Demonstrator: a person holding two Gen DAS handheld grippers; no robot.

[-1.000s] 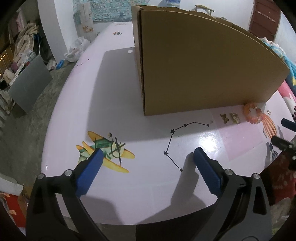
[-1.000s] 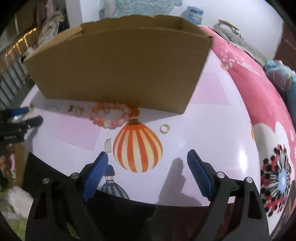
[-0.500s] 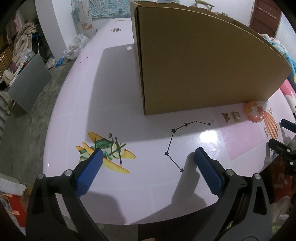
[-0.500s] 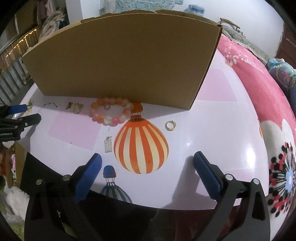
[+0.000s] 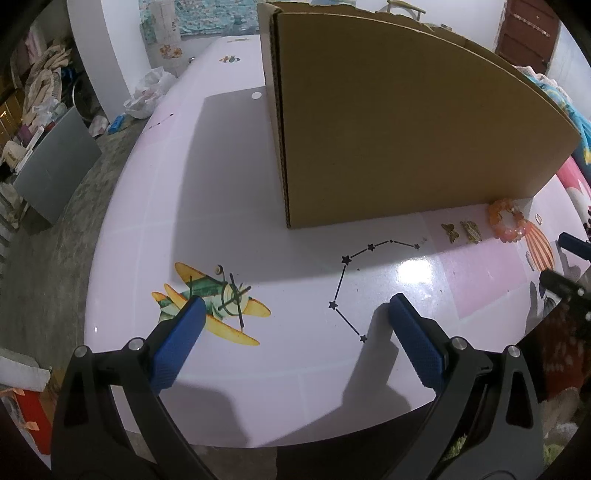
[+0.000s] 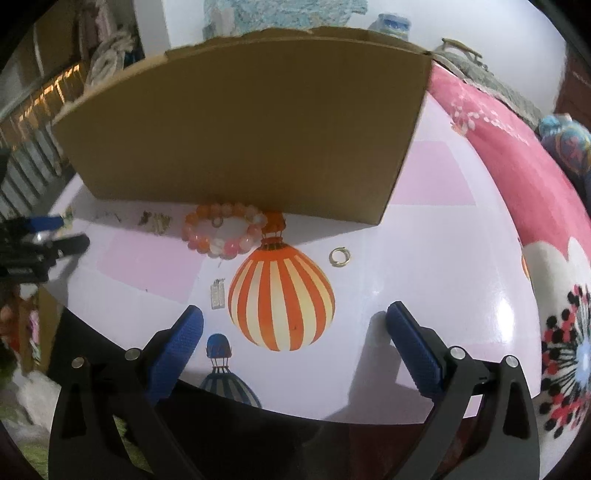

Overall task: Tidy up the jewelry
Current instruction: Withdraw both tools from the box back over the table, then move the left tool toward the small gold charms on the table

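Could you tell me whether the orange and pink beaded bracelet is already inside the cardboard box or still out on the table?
Out. The orange and pink beaded bracelet lies flat on the table, against the brown cardboard box's front wall.

Matt cardboard box [image 6: 251,125], glossy table [image 6: 424,258]

Glossy pale pink table [image 5: 155,206] with printed decals: plane [image 5: 210,302], star constellation [image 5: 354,280], striped balloon [image 6: 280,299]. Left of table: rough grey concrete floor [image 5: 48,266], grey flat panel [image 5: 55,166] leaning beside clutter and heaped cloth [image 5: 44,81]. Beyond table's far end: white wall [image 5: 107,48], patterned teal cloth [image 5: 207,14] hung on it, crumpled white bag [image 5: 149,92] at its foot. Right of table: dark red-brown door [image 5: 528,33], pink floral blanket [image 6: 509,147]. Bright ceiling-light glare on tabletop [image 5: 413,269].
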